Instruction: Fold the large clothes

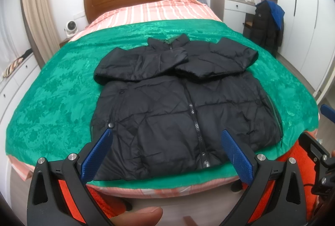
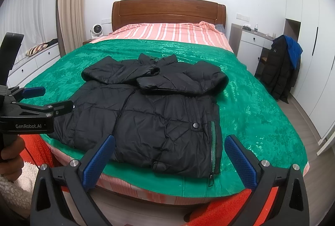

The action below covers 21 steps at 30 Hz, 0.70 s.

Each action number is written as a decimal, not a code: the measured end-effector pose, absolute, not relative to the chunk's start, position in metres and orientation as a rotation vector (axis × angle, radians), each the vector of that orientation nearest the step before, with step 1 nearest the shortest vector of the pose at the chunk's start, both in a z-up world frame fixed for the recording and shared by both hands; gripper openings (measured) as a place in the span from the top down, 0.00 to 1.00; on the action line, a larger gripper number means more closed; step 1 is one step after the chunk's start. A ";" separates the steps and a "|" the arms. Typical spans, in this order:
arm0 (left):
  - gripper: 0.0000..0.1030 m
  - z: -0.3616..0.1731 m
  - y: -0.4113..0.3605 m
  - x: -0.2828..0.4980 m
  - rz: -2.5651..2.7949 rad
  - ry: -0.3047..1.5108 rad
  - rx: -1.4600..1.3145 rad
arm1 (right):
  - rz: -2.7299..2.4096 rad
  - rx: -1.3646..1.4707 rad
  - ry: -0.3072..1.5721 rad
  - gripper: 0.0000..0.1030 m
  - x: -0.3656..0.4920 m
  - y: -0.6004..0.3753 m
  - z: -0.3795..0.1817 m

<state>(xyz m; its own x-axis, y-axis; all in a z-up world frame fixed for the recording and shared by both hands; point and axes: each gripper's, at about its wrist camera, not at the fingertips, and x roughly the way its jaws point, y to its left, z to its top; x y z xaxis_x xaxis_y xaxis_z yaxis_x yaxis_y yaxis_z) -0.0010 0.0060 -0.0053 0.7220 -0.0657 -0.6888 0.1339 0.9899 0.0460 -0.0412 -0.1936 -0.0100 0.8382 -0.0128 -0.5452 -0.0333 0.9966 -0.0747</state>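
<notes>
While the black jacket [image 1: 184, 108] lies sleeves-folded on the green blanket [image 1: 62, 96], both tools [image 1: 165, 154] [image 2: 169, 160] gape wide, gripping nothing.

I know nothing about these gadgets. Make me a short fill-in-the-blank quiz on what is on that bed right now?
1. The black jacket lies on a ____ blanket.
2. Both of its sleeves are folded across the ____.
3. The left gripper and the right gripper both have their jaws ____.
4. The headboard is made of ____.

Missing words: green; chest; open; wood
</notes>
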 end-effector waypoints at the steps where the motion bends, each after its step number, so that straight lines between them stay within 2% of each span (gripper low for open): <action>1: 0.00 -0.005 0.006 -0.001 -0.110 0.756 0.095 | 0.011 -0.082 0.577 0.00 -0.041 -0.194 -0.010; 21: 0.00 -0.008 0.007 -0.001 -0.106 0.764 0.102 | 0.012 -0.078 0.575 0.00 -0.041 -0.194 -0.010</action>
